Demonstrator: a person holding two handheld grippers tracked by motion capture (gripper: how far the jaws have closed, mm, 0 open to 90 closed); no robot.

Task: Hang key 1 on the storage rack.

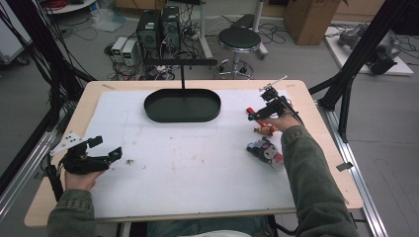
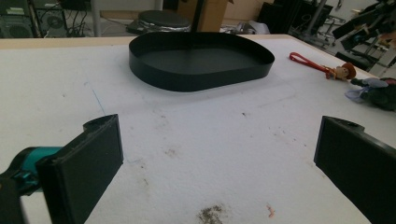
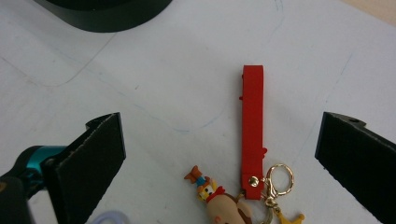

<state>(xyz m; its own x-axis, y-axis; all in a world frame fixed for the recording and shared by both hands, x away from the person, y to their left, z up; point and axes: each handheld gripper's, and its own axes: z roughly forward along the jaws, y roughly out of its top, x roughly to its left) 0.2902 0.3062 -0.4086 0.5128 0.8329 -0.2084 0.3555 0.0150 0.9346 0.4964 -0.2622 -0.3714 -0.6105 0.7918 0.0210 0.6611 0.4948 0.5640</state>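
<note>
Keychain (image 3: 252, 135) on stained white mat (image 1: 197, 173) | both grippers wide open, empty | black tray (image 1: 182, 105) | cluttered lab floor

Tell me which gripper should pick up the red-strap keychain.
Right. The right gripper hovers open over the keychain, strap between its jaws; the left gripper sits open across the table, far from it.

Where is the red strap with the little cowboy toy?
In the right gripper view, the red strap lies flat on the white mat under the open right gripper, near the black tray.

table (image 1: 323, 170): white mat (image 1: 197, 168), black tray (image 1: 182, 105), keychain (image 1: 266, 129), plush toy (image 1: 265, 151).
</note>
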